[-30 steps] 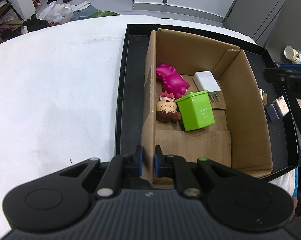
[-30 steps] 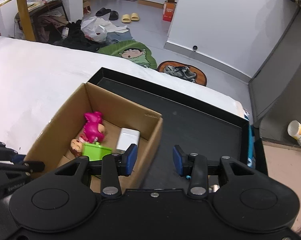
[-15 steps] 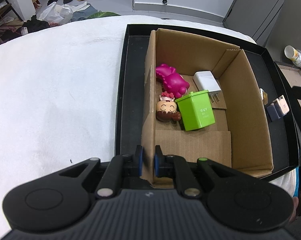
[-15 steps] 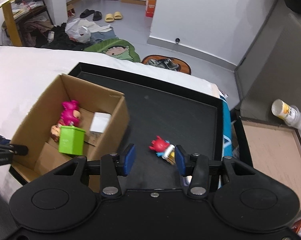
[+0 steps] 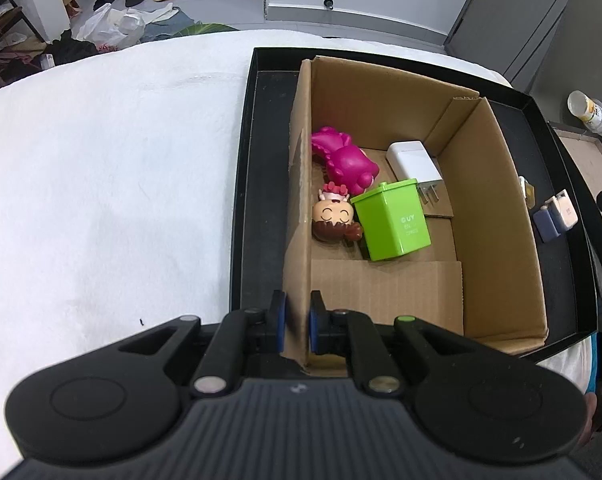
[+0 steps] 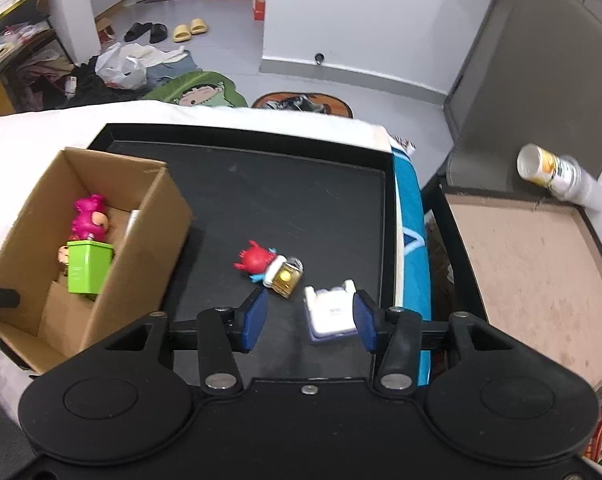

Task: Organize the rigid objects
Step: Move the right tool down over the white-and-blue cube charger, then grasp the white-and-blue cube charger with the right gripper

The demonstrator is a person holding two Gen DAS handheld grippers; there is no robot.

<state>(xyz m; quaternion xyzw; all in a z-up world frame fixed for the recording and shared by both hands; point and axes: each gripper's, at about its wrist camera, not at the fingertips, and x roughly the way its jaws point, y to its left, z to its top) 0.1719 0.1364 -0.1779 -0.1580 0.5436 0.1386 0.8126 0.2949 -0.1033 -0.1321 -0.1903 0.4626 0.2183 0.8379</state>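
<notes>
Left wrist: left gripper clamps cardboard box wall, seemingly firmly.

We see the cardboard box standing in the tray's left part. Inside the box lie the bin, doll head, bear figure and charger. To the box's right, on the tray floor, lie the crab toy and the small case.

White cloth-covered surface carries black tray; blue-and-white cloth lies along tray's right edge.

Four toys inside cardboard box
</notes>
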